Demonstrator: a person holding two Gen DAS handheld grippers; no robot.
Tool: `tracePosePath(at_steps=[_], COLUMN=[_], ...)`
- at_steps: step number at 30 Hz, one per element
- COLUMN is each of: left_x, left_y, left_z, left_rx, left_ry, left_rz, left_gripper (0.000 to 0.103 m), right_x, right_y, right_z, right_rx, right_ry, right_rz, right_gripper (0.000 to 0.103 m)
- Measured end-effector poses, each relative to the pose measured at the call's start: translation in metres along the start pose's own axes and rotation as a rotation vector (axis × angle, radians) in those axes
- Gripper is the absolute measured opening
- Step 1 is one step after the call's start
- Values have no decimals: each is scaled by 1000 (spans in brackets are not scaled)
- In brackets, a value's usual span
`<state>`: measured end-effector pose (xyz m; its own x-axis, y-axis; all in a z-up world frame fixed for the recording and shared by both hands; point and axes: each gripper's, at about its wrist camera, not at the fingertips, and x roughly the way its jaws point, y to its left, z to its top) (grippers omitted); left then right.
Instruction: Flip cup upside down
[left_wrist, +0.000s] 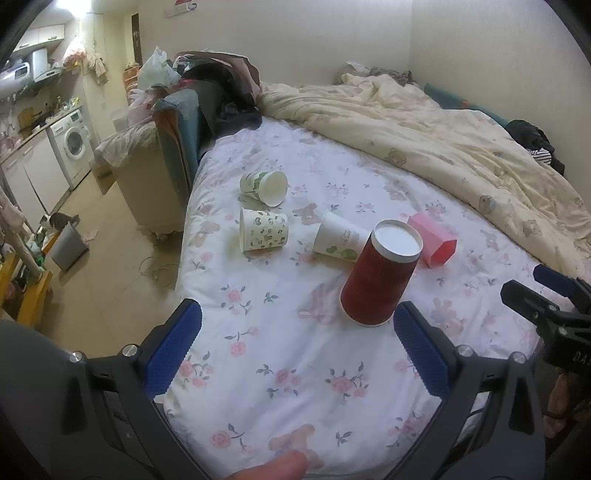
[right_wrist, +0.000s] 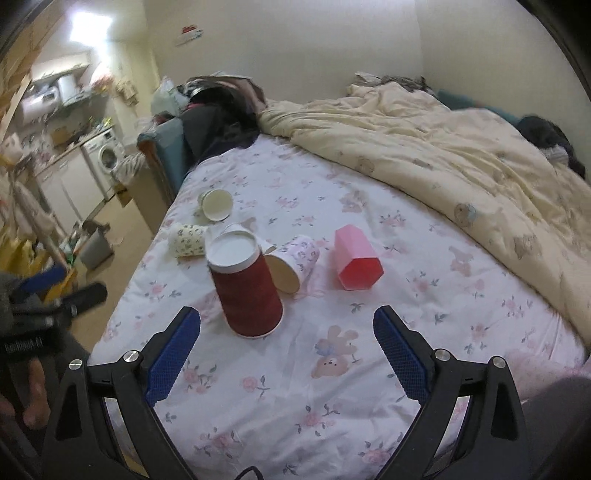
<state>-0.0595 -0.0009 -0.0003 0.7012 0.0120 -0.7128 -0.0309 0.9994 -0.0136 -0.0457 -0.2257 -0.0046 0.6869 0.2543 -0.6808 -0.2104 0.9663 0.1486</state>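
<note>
A red ribbed cup (left_wrist: 378, 275) stands upside down on the flowered bed sheet (left_wrist: 280, 354), its white base up; it also shows in the right wrist view (right_wrist: 247, 291). Several paper cups lie on their sides behind it: a green-leaf cup (left_wrist: 264, 187), a patterned cup (left_wrist: 263, 229), a white cup (left_wrist: 340, 239) and a pink-flowered cup (right_wrist: 293, 266). A pink hexagonal cup (left_wrist: 434, 242) (right_wrist: 356, 263) lies on its side. My left gripper (left_wrist: 295, 325) is open and empty, just short of the red cup. My right gripper (right_wrist: 286, 328) is open and empty, the red cup beyond its left finger.
A cream duvet (left_wrist: 443, 140) is bunched over the bed's far and right side. Dark clothes and bags (left_wrist: 218, 88) are piled at the bed's far left corner. The floor left of the bed holds a grey bin (left_wrist: 68, 245); a washing machine (left_wrist: 72, 146) stands beyond.
</note>
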Motion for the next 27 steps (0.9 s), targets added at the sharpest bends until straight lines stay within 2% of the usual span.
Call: tracePosePath(at_steps=[6, 27], left_x=[10, 11], left_y=[-5, -4], left_z=[-4, -3], left_rx=[-23, -31], left_ry=[27, 30], left_rz=[-3, -8], left_gripper=[103, 103], right_x=[3, 3], right_y=[-2, 2], right_z=[1, 1], right_rx=[12, 2], right_ry=[-11, -14], right_rz=[-9, -6], right_gripper=[97, 97])
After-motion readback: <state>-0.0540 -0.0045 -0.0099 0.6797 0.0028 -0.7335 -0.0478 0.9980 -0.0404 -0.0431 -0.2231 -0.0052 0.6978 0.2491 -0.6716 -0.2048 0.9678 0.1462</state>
